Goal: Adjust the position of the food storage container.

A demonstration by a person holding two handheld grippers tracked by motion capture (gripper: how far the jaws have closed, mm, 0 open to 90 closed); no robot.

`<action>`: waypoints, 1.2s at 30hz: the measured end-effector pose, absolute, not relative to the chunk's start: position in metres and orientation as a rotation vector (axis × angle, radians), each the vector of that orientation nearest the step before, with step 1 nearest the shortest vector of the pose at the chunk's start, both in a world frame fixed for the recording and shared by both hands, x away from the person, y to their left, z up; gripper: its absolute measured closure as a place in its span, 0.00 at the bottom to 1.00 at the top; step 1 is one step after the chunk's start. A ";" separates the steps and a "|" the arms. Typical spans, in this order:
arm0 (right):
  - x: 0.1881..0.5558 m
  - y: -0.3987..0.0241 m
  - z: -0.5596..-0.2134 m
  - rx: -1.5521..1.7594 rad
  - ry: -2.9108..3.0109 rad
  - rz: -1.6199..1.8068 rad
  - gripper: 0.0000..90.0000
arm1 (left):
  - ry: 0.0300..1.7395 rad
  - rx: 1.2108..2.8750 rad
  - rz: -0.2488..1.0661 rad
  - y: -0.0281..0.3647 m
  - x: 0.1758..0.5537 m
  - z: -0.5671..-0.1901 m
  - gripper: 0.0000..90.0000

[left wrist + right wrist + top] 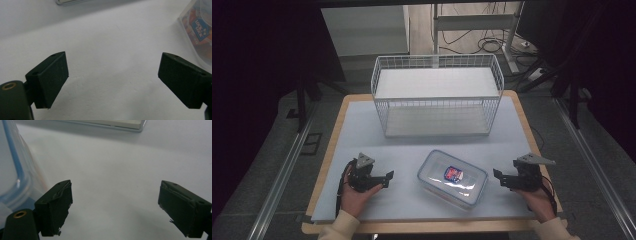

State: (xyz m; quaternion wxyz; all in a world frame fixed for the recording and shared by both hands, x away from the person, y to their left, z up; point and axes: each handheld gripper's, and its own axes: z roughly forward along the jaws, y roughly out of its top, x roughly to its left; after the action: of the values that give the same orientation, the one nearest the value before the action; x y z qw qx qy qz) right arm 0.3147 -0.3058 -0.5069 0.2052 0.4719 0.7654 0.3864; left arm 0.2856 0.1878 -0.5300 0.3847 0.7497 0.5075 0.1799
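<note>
High view is showing the clear rectangular plastic container with a blue-and-red label [452, 178] lying flat on the white table mat [412, 145], just in front of the white wire basket [437, 95]. I am holding my left gripper [388, 179] left of that container and my right gripper [497, 176] right of it, both gaping wide, gripping nothing.

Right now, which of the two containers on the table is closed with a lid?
The clear plastic box between the grippers; it has a lid with a label. The white wire basket behind it stands open-topped.
</note>
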 end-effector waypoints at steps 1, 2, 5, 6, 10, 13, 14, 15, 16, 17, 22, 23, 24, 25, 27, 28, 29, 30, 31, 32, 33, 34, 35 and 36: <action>0.315 -0.306 -0.507 1.315 2.134 1.077 0.14 | 1.293 1.910 0.458 0.188 0.286 -0.530 0.10; 0.315 -0.306 -0.508 1.306 2.145 1.061 0.14 | 1.292 1.909 0.456 0.188 0.286 -0.530 0.10; 0.314 -0.306 -0.509 1.299 2.164 1.044 0.14 | 1.284 1.910 0.460 0.187 0.286 -0.531 0.11; 0.314 -0.306 -0.509 1.297 2.167 1.045 0.15 | 1.284 1.911 0.461 0.186 0.285 -0.530 0.12; 0.313 -0.304 -0.508 1.295 2.188 1.058 0.16 | 1.282 1.915 0.460 0.186 0.285 -0.530 0.13; 0.312 -0.303 -0.508 1.290 2.197 1.059 0.16 | 1.287 1.917 0.439 0.186 0.284 -0.529 0.13; 0.311 -0.302 -0.507 1.287 2.207 1.064 0.18 | 1.290 1.913 0.433 0.186 0.283 -0.528 0.14; 0.311 -0.302 -0.507 1.287 2.207 1.064 0.18 | 1.287 1.912 0.430 0.186 0.283 -0.527 0.14; 0.311 -0.302 -0.506 1.286 2.211 1.069 0.18 | 1.281 1.913 0.430 0.186 0.282 -0.526 0.15; 0.311 -0.302 -0.506 1.284 2.213 1.073 0.19 | 1.278 1.914 0.431 0.186 0.281 -0.525 0.15; 0.307 -0.301 -0.499 1.260 2.227 1.110 0.26 | 1.251 1.922 0.440 0.184 0.279 -0.523 0.17; 0.306 -0.300 -0.497 1.258 2.230 1.118 0.28 | 1.251 1.923 0.443 0.183 0.278 -0.522 0.17; 0.306 -0.300 -0.497 1.258 2.230 1.118 0.28 | 1.251 1.923 0.443 0.183 0.278 -0.522 0.17; 0.304 -0.298 -0.491 1.250 2.233 1.137 0.32 | 1.251 1.924 0.446 0.183 0.278 -0.522 0.17; 0.300 -0.296 -0.484 1.239 2.238 1.161 0.36 | 1.249 1.921 0.446 0.183 0.278 -0.521 0.17; 0.297 -0.293 -0.480 1.233 2.243 1.172 0.39 | 1.251 1.919 0.446 0.183 0.278 -0.521 0.17; 0.297 -0.293 -0.480 1.233 2.243 1.172 0.39 | 1.254 1.917 0.447 0.184 0.278 -0.521 0.17; 0.295 -0.291 -0.476 1.215 2.248 1.180 0.43 | 1.258 1.918 0.446 0.184 0.278 -0.522 0.17; 0.289 -0.284 -0.469 1.185 2.270 1.196 0.56 | 1.259 1.915 0.443 0.184 0.278 -0.522 0.17; 0.289 -0.284 -0.469 1.185 2.270 1.196 0.56 | 1.261 1.913 0.439 0.185 0.278 -0.522 0.17; 0.282 -0.275 -0.462 1.136 2.312 1.221 0.75 | 1.261 1.915 0.433 0.185 0.278 -0.522 0.17; 0.278 -0.269 -0.459 1.087 2.343 1.232 0.80 | 1.260 1.915 0.430 0.185 0.278 -0.523 0.17; 0.278 -0.269 -0.459 1.087 2.343 1.232 0.80 | 1.260 1.915 0.430 0.185 0.278 -0.523 0.17; 0.273 -0.262 -0.457 1.039 2.361 1.237 0.85 | 1.259 1.918 0.430 0.185 0.278 -0.523 0.17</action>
State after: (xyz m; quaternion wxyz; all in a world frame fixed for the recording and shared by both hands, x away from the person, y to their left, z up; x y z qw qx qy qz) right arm 0.2734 -0.2620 -0.4567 0.1400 0.3595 0.8173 0.4280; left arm 0.2780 0.1846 -0.5226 0.3931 0.7555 0.4960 0.1693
